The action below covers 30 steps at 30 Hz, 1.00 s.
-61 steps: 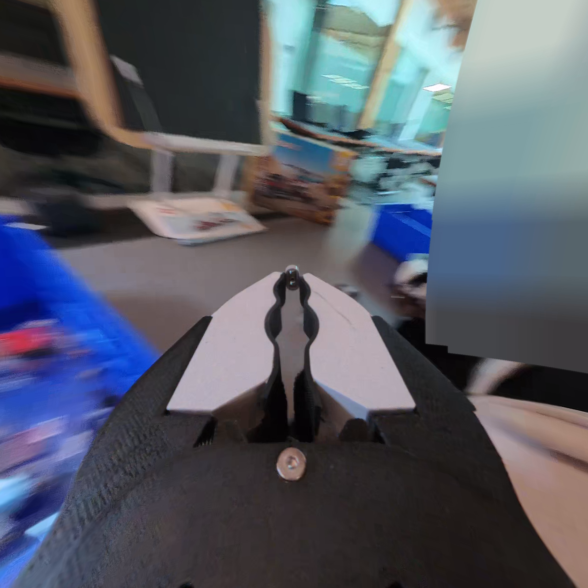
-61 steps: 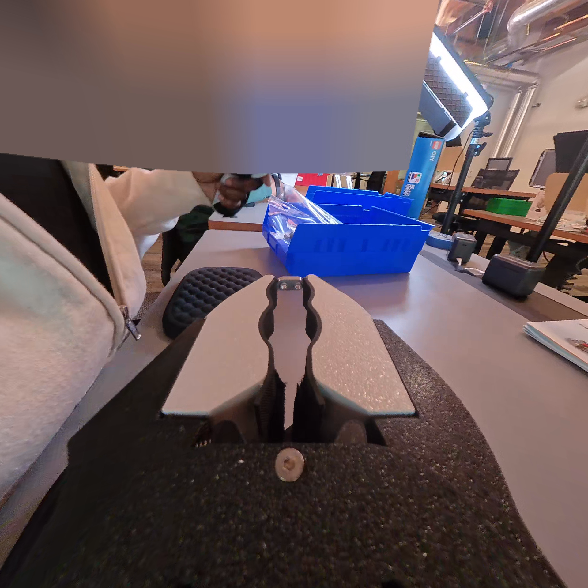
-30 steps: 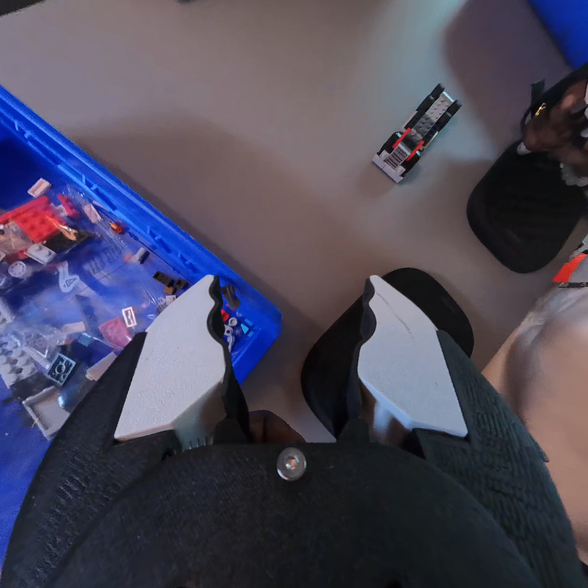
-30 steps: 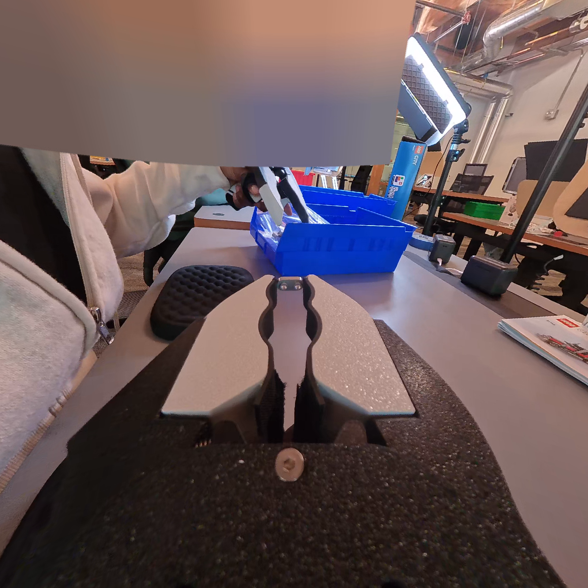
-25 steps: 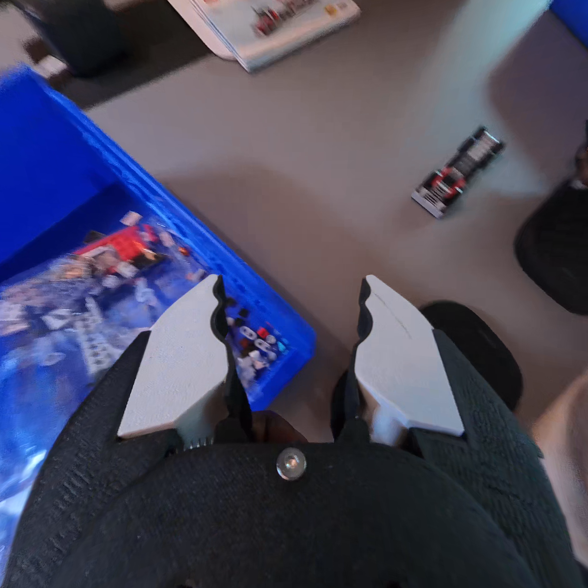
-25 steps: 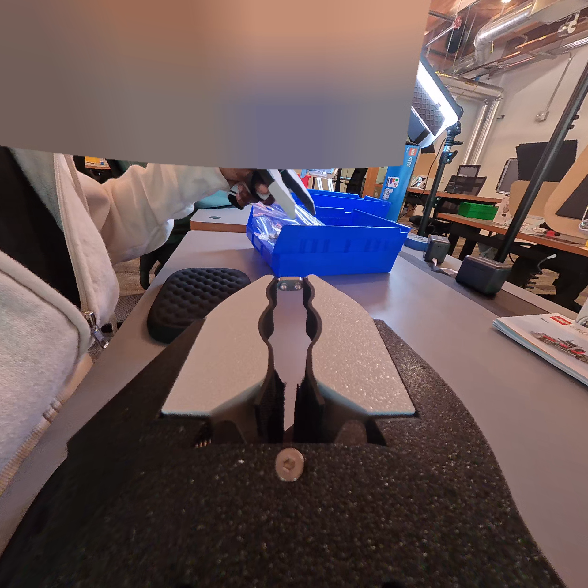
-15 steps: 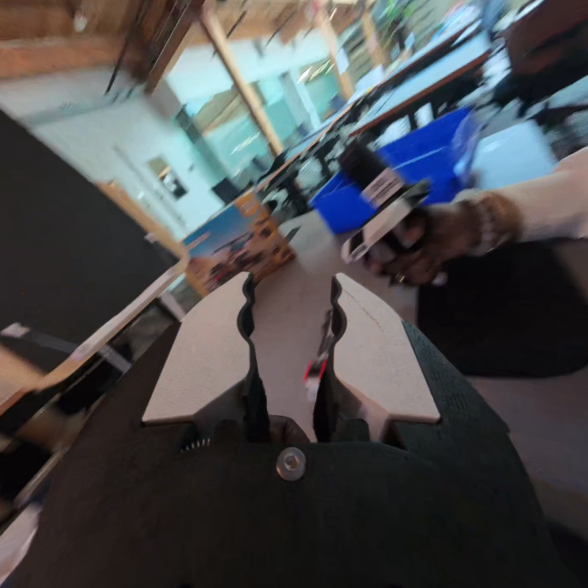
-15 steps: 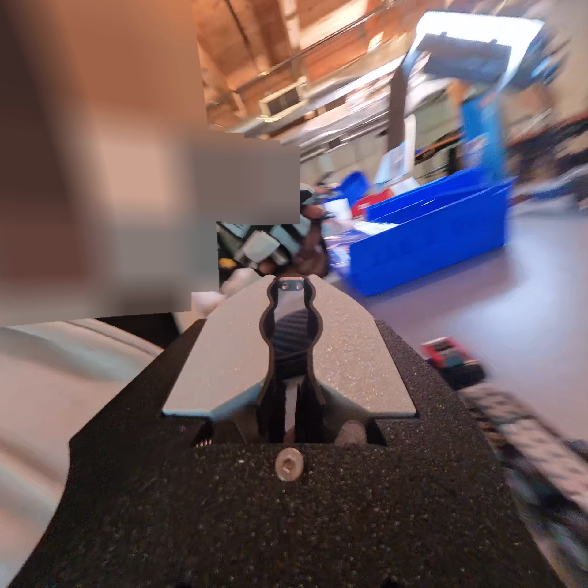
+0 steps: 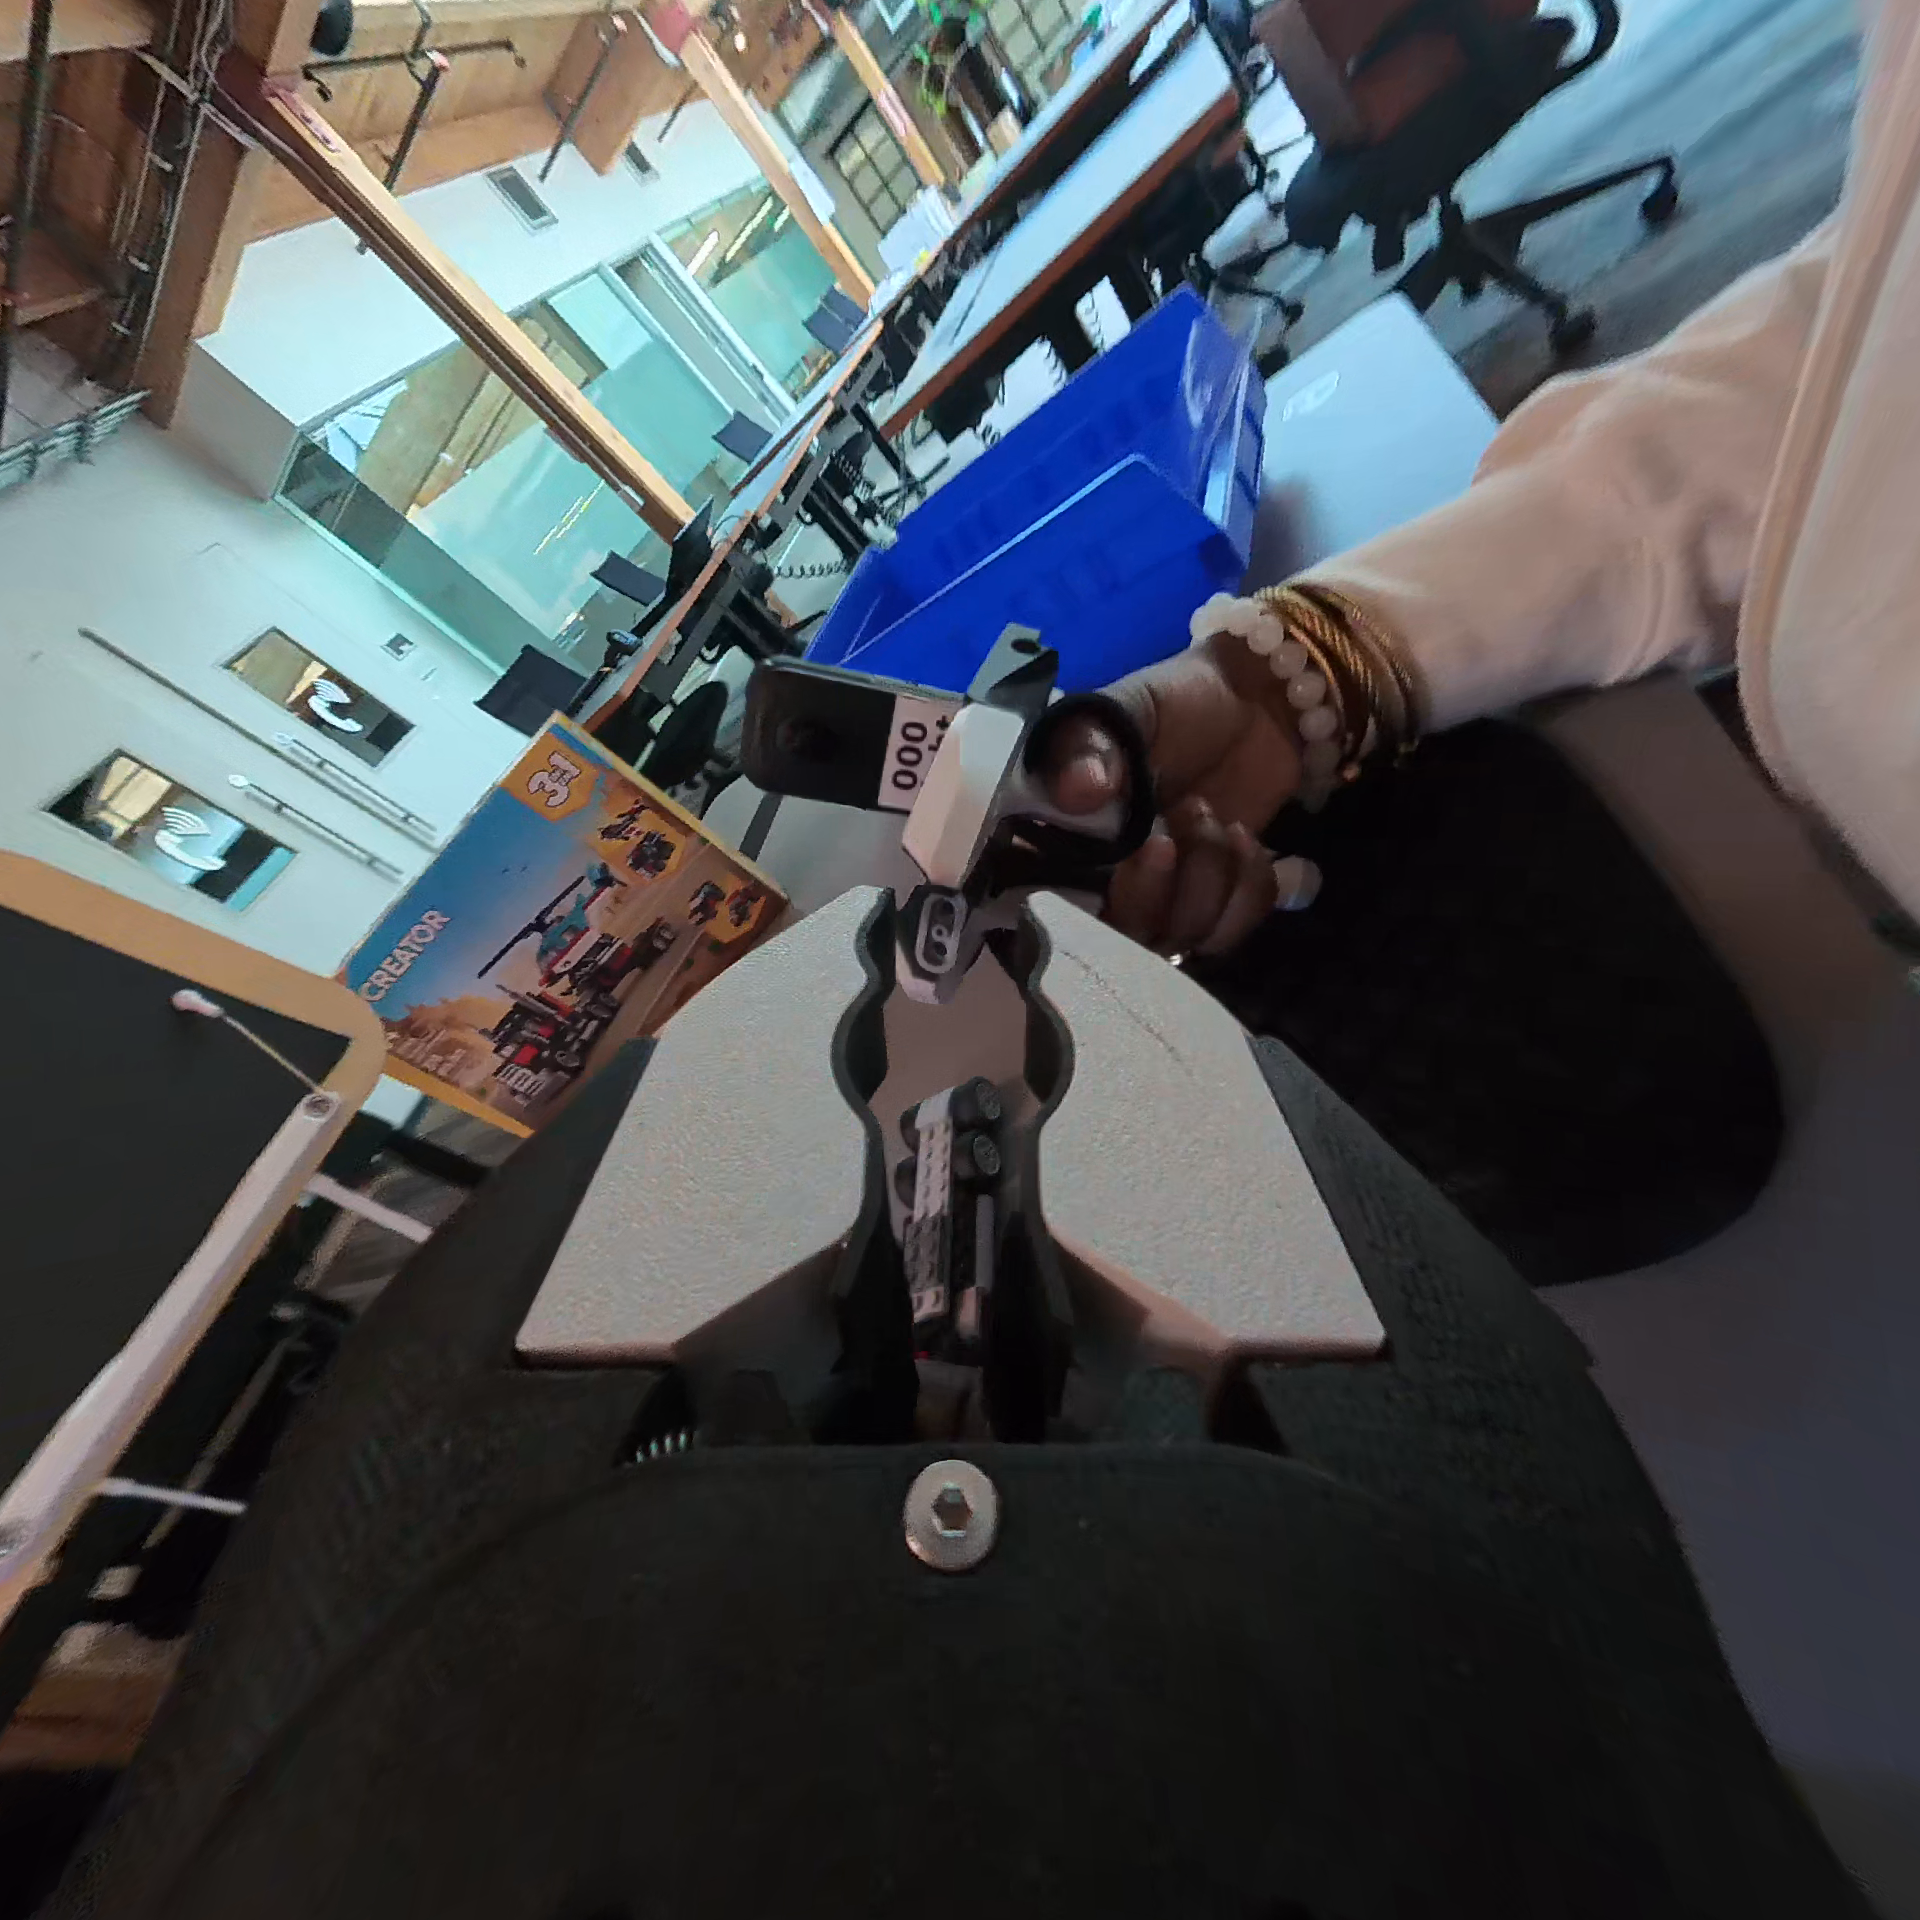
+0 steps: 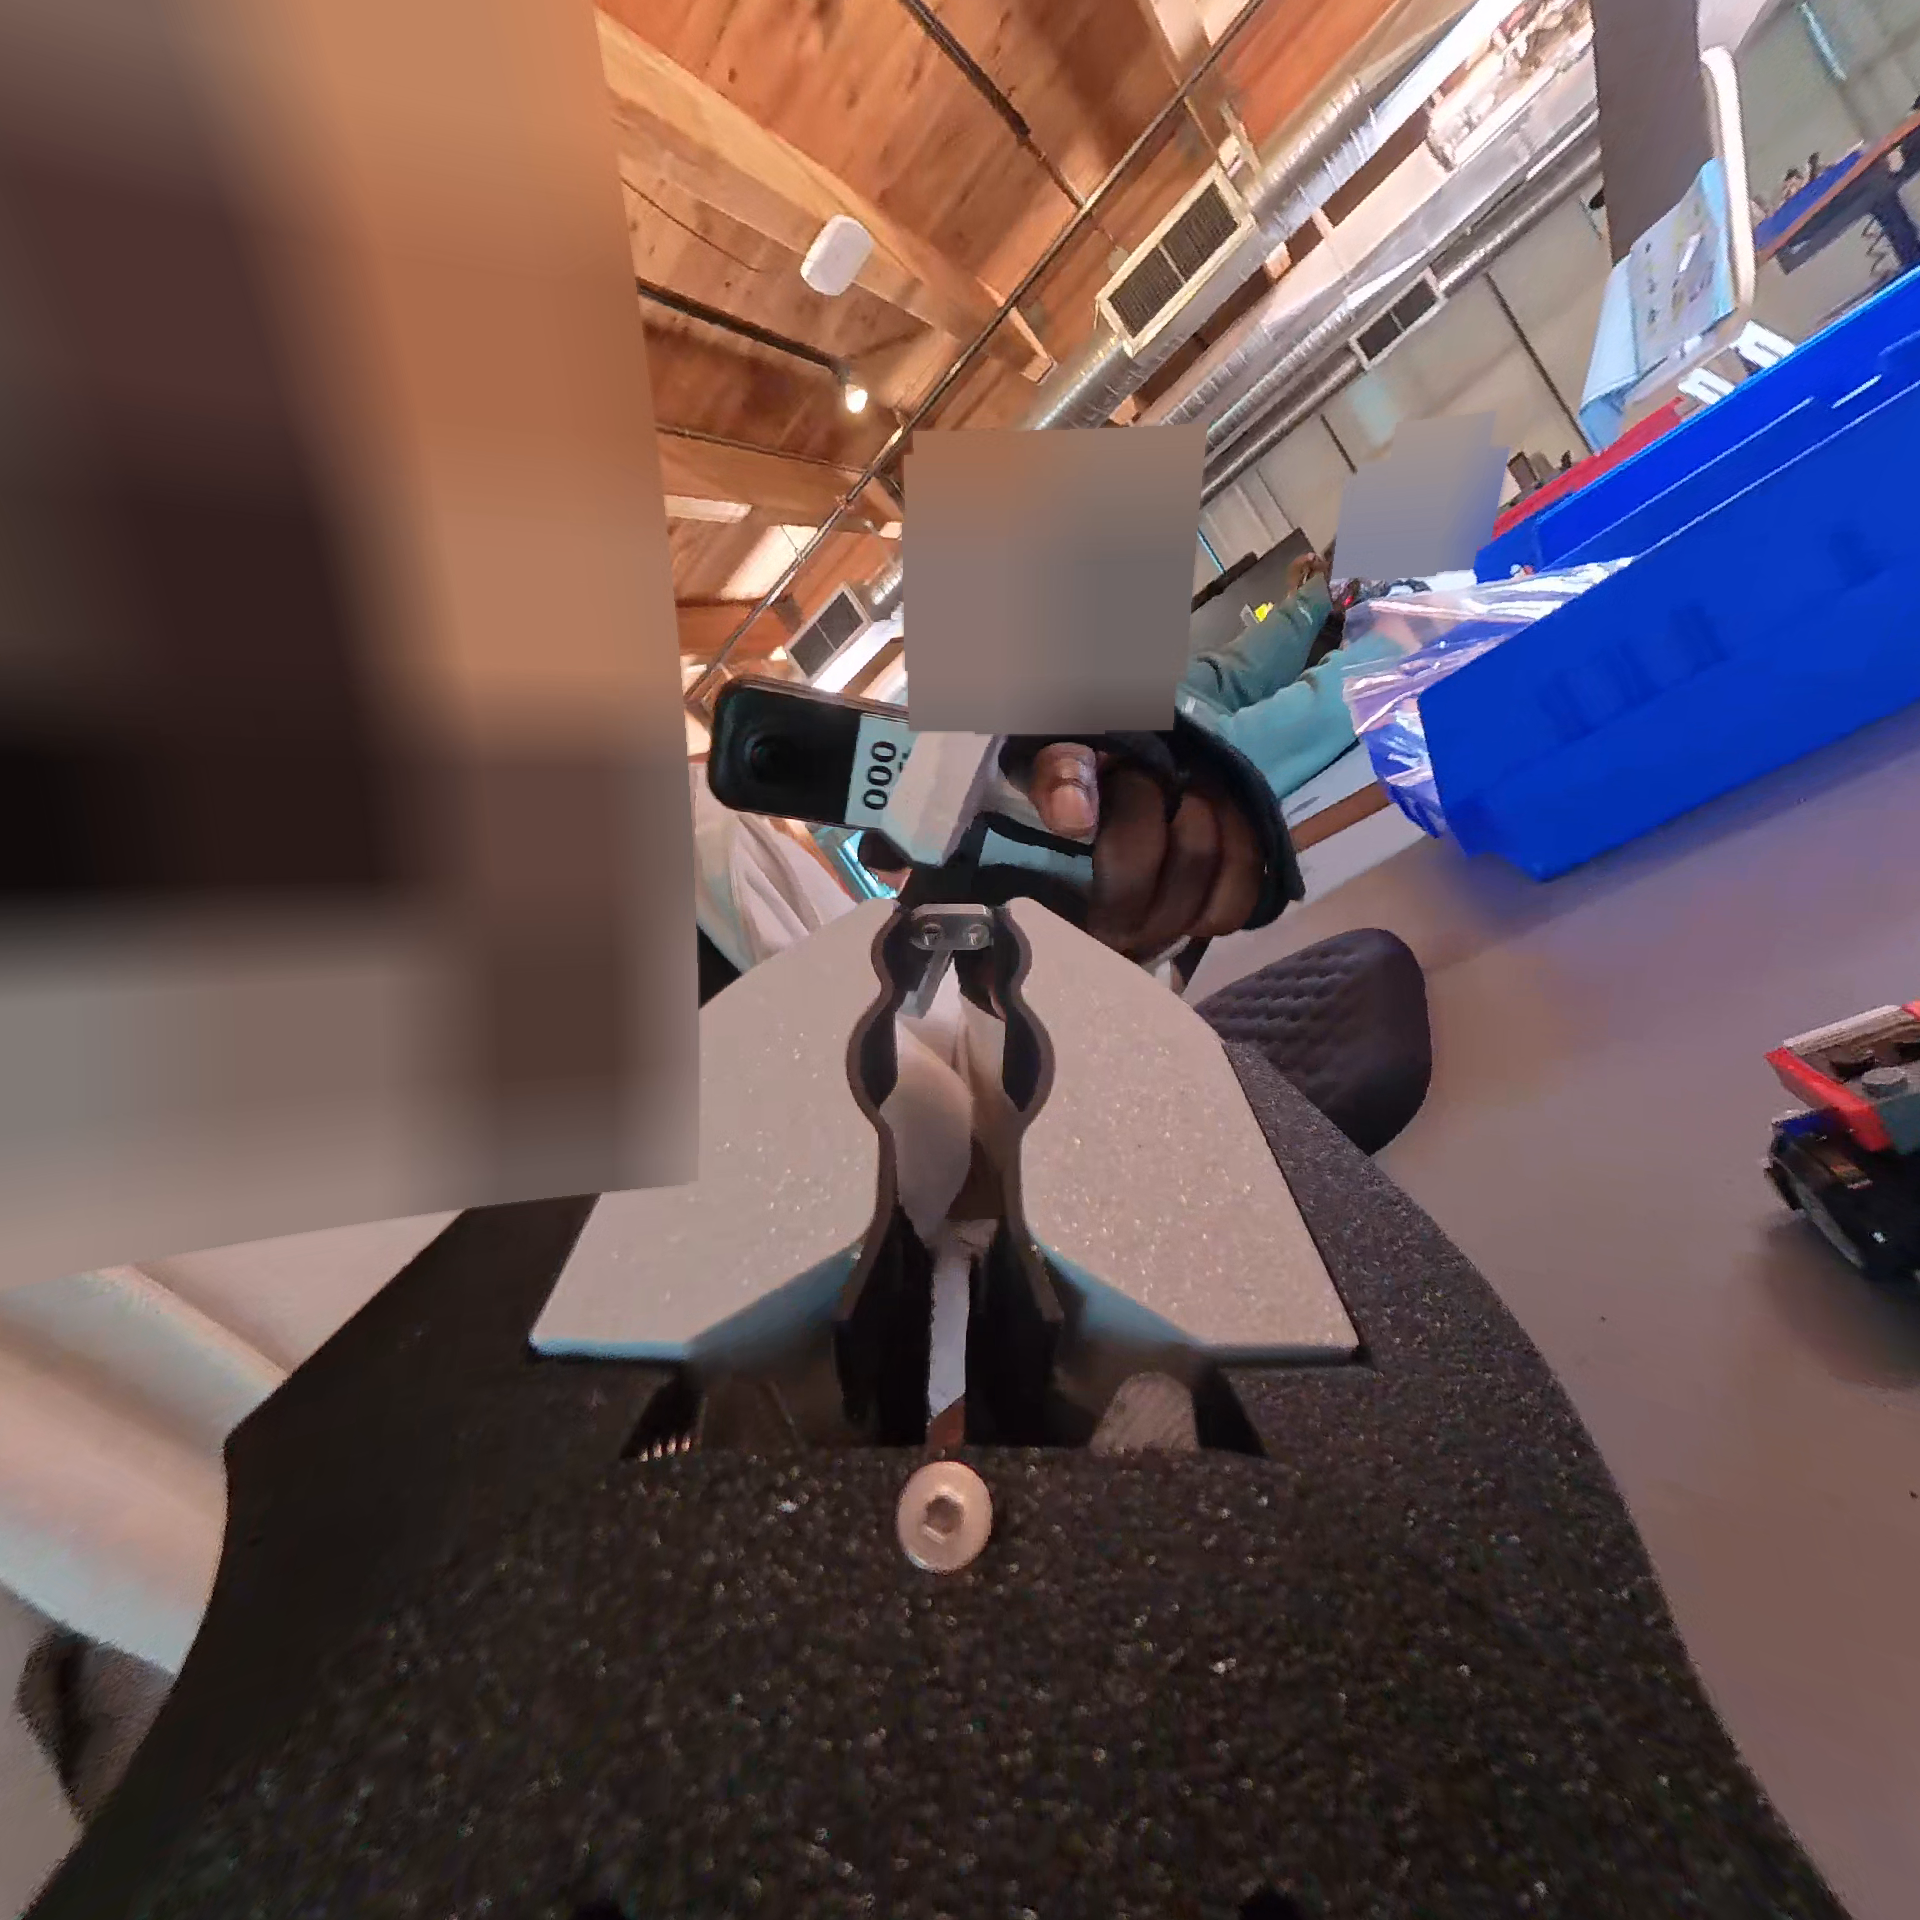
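My right gripper (image 10: 948,925) is shut on a small grey plate with two holes (image 10: 948,927), held at its very tips. My left gripper (image 9: 951,914) faces it tip to tip, above the grey table (image 10: 1662,1351). Its jaws stand a little apart, and the right gripper's tip with the grey plate (image 9: 938,932) sits between its fingertips. A gap shows on the right side. I cannot tell whether a left pad touches the plate. A small black, grey and red toy vehicle (image 10: 1860,1132) lies on the table; it shows through the left jaws (image 9: 940,1174).
A blue bin (image 10: 1714,675) with a clear plastic bag stands at the back right; another blue bin shows in the left wrist view (image 9: 1070,540). A black padded rest (image 10: 1340,1029) lies near the hands. A colourful toy box (image 9: 561,925) stands behind. Only a small space, under 4 cm, lies between the two pairs of fingers.
My left gripper swung up from over the blue bin and its wide jaws narrowed. My right gripper turned to face it, with the grey plate in its grasp throughout. The two now meet tip to tip.
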### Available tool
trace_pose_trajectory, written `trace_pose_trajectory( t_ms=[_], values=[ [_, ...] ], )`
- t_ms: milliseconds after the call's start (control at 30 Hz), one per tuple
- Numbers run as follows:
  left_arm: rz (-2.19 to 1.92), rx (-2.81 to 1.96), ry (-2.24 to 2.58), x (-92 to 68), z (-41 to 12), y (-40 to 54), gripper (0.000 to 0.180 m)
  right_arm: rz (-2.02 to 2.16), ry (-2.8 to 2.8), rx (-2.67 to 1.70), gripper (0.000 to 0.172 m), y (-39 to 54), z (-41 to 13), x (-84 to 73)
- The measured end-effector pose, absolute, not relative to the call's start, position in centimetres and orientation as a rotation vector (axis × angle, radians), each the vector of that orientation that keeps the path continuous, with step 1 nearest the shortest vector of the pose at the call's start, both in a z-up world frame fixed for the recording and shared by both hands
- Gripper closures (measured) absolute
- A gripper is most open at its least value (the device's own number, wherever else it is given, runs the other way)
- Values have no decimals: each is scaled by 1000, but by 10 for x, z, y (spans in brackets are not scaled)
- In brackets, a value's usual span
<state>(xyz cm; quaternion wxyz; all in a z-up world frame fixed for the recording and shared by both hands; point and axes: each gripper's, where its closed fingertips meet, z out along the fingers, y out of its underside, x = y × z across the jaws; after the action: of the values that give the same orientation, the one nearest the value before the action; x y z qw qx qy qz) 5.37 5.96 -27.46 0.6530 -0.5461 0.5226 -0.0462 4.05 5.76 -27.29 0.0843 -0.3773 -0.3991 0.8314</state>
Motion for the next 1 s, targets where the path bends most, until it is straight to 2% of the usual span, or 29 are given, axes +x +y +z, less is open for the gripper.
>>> trace_pose_trajectory(
  t_ms=[33,133,267,300,467,567,667,867,900,933,1000],
  values=[
    [-66,-1243,1204,55,-277,60,162,2474,-1221,-1130,157,54,-274,40],
    [-5,-1271,1228,58,-282,61,172,2463,-1266,-1139,156,49,-277,40],
    [-1,-1334,1138,52,-278,61,173,2429,-1241,-1121,152,50,-275,38],
    [0,-1343,1078,47,-273,61,172,2417,-1204,-1116,147,54,-273,38],
    [10,-1425,657,-17,-239,52,172,2332,-983,-1170,142,83,-269,36],
    [68,-1571,269,-101,-227,40,172,2315,-914,-1249,144,93,-272,32],
    [52,-1678,-16,-174,-230,16,172,2300,-888,-1316,146,96,-276,31],
    [180,-1933,-172,-267,-258,15,172,2293,-883,-1338,147,96,-278,31],
    [174,-1985,-179,-274,-266,19,168,2302,-875,-1337,148,97,-278,32],
    [140,-2043,-180,-277,-276,22,154,2312,-864,-1336,148,98,-277,32],
    [-7,-2089,-192,-273,-285,30,144,2330,-834,-1335,148,102,-276,34]
  ],
)
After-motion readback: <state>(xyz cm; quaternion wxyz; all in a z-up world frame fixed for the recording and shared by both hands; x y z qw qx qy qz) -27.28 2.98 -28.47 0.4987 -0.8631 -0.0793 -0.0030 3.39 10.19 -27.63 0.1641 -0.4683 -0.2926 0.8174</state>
